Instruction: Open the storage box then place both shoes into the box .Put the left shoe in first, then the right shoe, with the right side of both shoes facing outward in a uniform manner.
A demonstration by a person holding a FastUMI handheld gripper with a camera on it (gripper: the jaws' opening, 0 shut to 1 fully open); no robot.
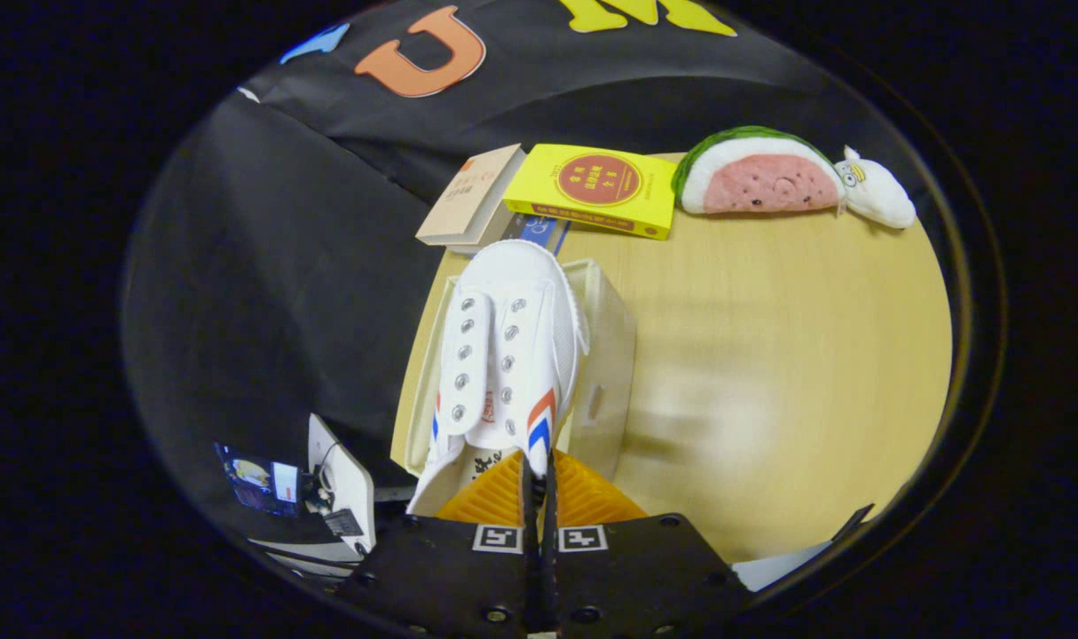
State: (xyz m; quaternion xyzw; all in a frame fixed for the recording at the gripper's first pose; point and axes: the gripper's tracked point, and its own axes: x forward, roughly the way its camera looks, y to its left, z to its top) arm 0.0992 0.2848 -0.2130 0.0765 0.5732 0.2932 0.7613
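Hand-held gripper (539,470) clamped nearly closed on heel rim of one white canvas shoe (501,355), held over translucent plastic storage box (611,355) on wooden surface (769,355). Two books, one watermelon plush (756,177) beyond.

Gripper (539,475) fingers nearly together, pinching heel edge of shoe (503,355) — toe pointing away, held over open box (605,355) on table (769,355). Beyond: books (601,188), plush (760,177).

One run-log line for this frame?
tool: shut on white shoe | shoe over open storage box | box on wooden table
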